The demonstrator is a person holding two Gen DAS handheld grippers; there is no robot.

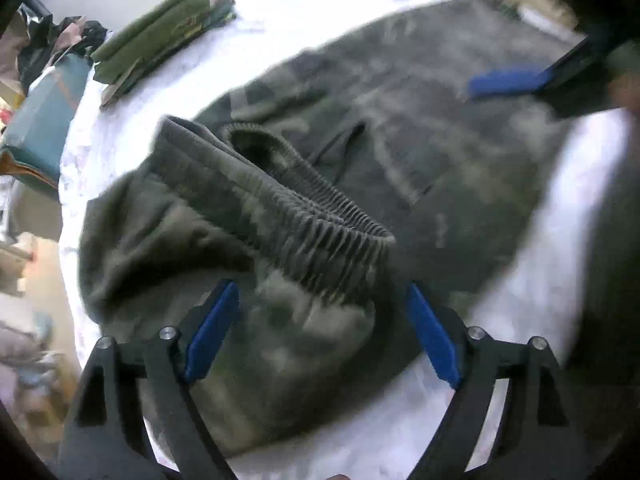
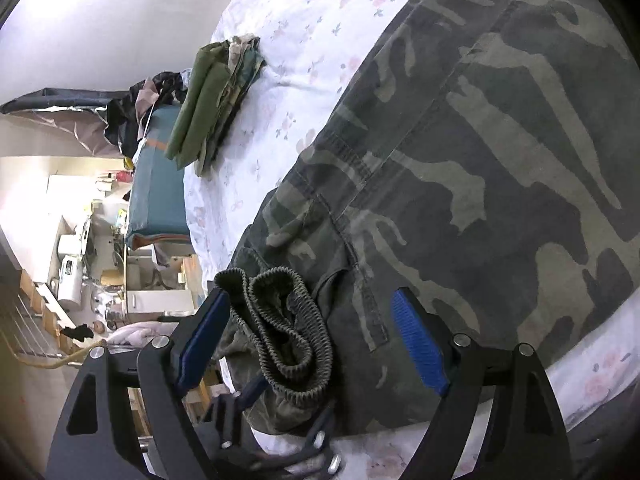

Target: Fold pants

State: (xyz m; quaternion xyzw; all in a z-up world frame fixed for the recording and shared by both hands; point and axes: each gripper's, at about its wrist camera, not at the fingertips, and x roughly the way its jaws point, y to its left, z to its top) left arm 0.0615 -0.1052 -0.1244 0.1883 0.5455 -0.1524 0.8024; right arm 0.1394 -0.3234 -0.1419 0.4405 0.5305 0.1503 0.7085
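Camouflage pants (image 1: 400,128) lie spread on a white flowered bed sheet (image 1: 532,292). Their ribbed elastic cuffs (image 1: 320,236) are bunched up just ahead of my left gripper (image 1: 320,312), which is open and empty above the fabric. In the right wrist view the pants (image 2: 500,168) fill the right side and the elastic cuffs (image 2: 280,320) sit between my right gripper's fingers. My right gripper (image 2: 310,308) is open and empty. The left gripper (image 2: 276,428) shows below the cuffs in that view. The right gripper's blue pad (image 1: 508,82) shows at the upper right in the left wrist view.
A stack of folded green and camouflage clothes (image 2: 212,108) lies on the sheet (image 2: 304,40) at the far side. A teal suitcase-like box (image 2: 160,184) and dark bags stand beside the bed. Cluttered shelves and floor lie beyond the bed edge.
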